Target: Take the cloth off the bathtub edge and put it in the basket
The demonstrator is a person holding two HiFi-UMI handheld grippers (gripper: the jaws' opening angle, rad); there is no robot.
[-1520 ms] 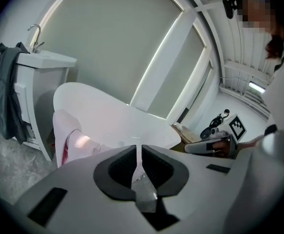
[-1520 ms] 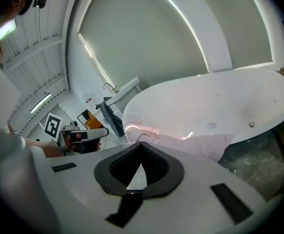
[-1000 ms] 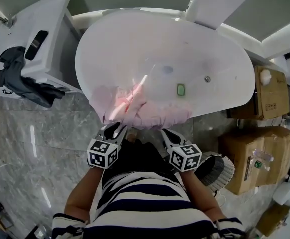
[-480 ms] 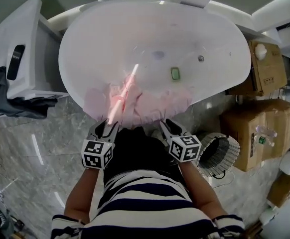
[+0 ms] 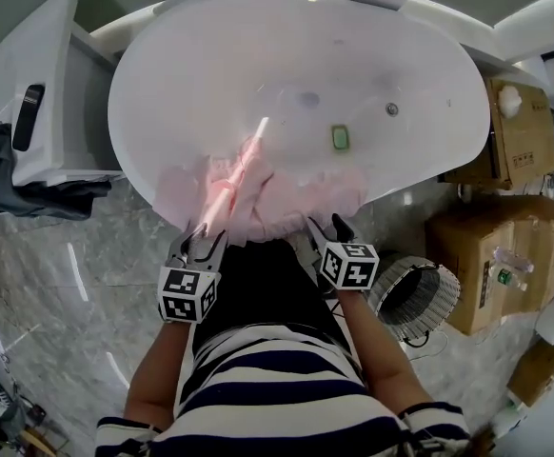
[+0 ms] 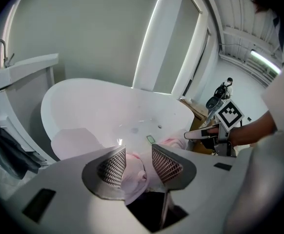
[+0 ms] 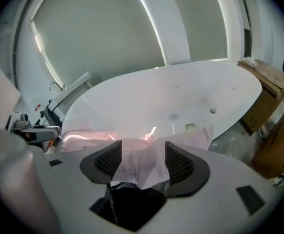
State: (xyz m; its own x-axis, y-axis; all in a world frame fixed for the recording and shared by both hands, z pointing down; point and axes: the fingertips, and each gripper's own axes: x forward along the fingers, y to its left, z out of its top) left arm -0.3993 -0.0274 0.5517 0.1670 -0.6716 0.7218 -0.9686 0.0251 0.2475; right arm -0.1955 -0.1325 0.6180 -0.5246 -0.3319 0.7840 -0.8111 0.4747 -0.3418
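You have nothing here that can be read. The upper cardboard box point(image 5: 517, 146), just right of the bathtub point(image 5: 163, 84), has dark print on its side, too small to make out. The lower cardboard box point(image 5: 467, 265), also right of the bathtub, carries a green label point(image 5: 505, 279), likewise illegible. Your left hand-held gripper point(image 5: 201, 246) and right hand-held gripper point(image 5: 326, 227) show only black-and-white square markers.

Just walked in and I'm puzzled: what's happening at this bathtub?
A person in a striped shirt stands at the white bathtub, holding a two-jaw tool in each hand. A pink cloth is draped over the tub's near edge. The left gripper and the right gripper have both just been opening. Each has a fold of the cloth between its jaws but doesn't look clamped on it yet. The basket sits on the floor to the person's right.
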